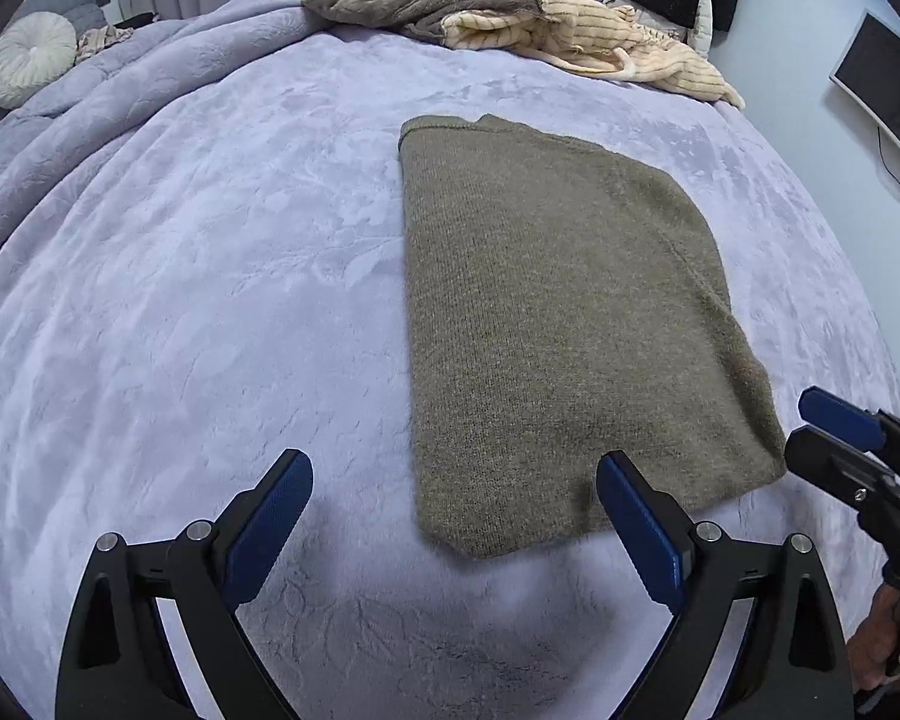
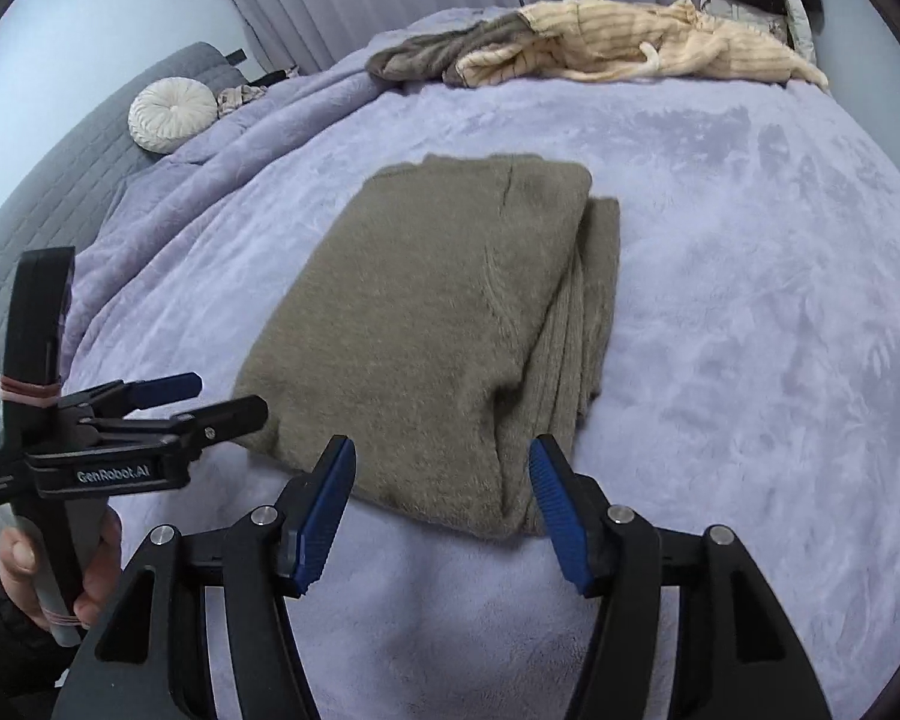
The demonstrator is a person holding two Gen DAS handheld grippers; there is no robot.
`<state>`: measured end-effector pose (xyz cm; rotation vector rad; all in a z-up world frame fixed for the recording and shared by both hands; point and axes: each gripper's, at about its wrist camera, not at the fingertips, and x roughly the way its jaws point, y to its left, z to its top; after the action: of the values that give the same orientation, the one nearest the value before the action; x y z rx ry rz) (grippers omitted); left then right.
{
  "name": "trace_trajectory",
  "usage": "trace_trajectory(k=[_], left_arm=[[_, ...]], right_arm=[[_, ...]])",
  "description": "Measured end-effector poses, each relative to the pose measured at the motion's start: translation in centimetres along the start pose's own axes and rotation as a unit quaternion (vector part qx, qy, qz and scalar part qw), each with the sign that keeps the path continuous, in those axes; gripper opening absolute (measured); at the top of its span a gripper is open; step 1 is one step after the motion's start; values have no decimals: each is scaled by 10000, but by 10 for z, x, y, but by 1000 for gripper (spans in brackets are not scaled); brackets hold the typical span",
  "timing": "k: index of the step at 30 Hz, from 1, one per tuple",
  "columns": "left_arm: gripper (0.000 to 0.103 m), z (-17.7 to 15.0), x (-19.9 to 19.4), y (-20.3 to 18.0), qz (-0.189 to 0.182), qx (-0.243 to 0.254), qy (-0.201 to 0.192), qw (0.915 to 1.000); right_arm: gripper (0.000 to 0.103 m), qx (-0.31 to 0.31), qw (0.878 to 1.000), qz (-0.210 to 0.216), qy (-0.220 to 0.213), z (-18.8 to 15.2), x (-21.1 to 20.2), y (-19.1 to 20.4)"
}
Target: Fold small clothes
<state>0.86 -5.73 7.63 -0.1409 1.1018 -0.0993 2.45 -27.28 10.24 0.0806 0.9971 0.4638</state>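
Lavender blanket covers the whole bed; olive knit sweater lies on it, already folded into a long panel, near the front edge. Unfolded pile of striped cream and grey clothes sits well apart at the far edge.

Left gripper released, jaws wide, nothing between them, hovering over the sweater's near edge. Right gripper also released and empty, just above the near right corner.

Likely step: last fold, near end to far end. To do it well, pinch all layers at both near corners, lift together, lay level.

Only the right wrist view shows the stacked layer edges along the sweater's right side; the left view shows a smooth top, and the monitor
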Motion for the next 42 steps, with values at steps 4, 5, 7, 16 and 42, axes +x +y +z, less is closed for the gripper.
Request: trace_trajectory(k=[4, 5, 7, 16, 42], left_arm=[[96, 5, 3, 0, 143, 19, 2, 9999], [96, 6, 5, 1, 159, 7, 30, 9999], [96, 6, 10, 1, 210, 12, 87, 9997], [96, 10, 30, 1, 160, 60, 313, 9994], [96, 14, -13, -43, 525, 542, -1, 9971]], right_arm=[[64, -71, 9999, 130, -24, 22, 12, 7], [64, -38, 9998, 203, 30, 28, 19, 6], [64, 56, 9993, 296, 233, 36, 39, 3], [64, 120, 9987, -116, 492, 50, 90, -5], [74, 57, 9891, -1469, -97, 30, 4, 25]])
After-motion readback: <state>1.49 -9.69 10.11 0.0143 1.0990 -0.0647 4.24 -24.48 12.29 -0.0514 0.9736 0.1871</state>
